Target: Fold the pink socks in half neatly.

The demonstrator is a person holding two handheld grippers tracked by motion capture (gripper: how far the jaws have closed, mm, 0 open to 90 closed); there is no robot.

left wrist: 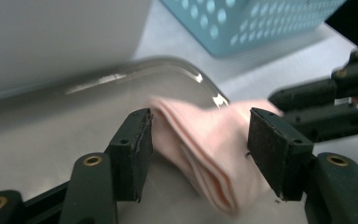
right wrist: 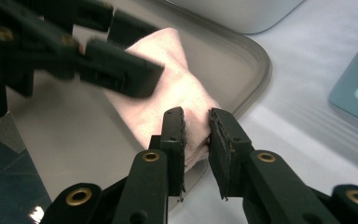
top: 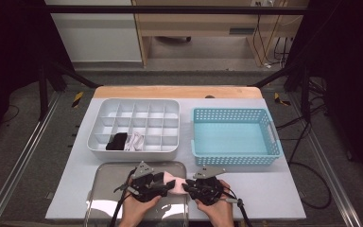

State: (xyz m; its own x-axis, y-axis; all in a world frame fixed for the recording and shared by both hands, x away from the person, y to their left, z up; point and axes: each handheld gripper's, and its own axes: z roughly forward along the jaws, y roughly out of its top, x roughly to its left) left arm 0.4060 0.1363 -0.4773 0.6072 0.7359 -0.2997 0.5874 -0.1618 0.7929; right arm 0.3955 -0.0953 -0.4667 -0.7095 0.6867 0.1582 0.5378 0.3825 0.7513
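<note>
We see a pale pink folded cloth (top: 174, 182) lying at the three o'clock edge of a shiny rectangular metal tray (top: 105, 189), between the two grippers. Its soft layers stack in ridges along one folded edge. The left gripper (left wrist: 198, 147) has its jaws standing apart on either side of the pale pink folded cloth (left wrist: 205, 149), pads clear of it. The right gripper (right wrist: 196, 140) has its jaws nearly together, pinching an edge of the cloth (right wrist: 168, 88) at the tray rim. The high view alone takes in the white compartment organiser (top: 134, 125) at twelve o'clock, holding a black bundle (top: 116, 141) and a white one (top: 134, 140), and the light blue perforated plastic basket (top: 235, 136) at two o'clock.
</note>
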